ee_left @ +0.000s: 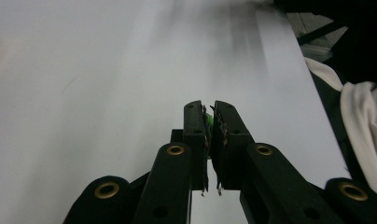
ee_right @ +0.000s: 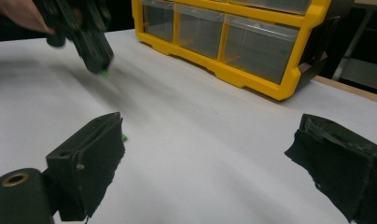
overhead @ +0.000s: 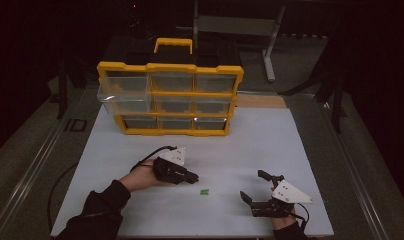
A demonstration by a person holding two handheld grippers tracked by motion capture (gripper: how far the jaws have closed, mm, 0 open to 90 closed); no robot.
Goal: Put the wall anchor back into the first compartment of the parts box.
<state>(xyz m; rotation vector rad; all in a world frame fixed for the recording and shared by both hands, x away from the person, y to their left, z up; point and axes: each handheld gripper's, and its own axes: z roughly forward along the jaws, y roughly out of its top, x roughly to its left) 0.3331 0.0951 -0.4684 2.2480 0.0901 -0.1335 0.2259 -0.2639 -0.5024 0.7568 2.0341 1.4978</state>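
Green is the colour to track: your left gripper [ee_left: 210, 122] has its jaws clamped on a small green plastic piece [ee_left: 207, 122], a sliver of which shows between the pads in the left gripper view. In the right gripper view the same green bit [ee_right: 104, 72] peeks out under the closed tips, clear of the white tabletop [overhead: 270, 145].

A second small green piece [overhead: 204, 191] lies on the white surface at about 4 o'clock from your left gripper, between the two tools; the right gripper view catches it beside one of its own pads [ee_right: 124, 138].

Your right gripper [overhead: 253, 187] rests near the table's 5 o'clock corner, jaws spread wide with nothing between them.

The yellow-framed organiser with clear plastic drawers [overhead: 170, 97] stands at 12 o'clock. Its top-left drawer [overhead: 124, 95] sticks out from the frame; contents cannot be made out.

Progress, as judged: pickup of one piece is done, carrying and drop-off remain. The protruding drawer looks the likely destination, well apart from the held piece. The second piece remains to be collected.
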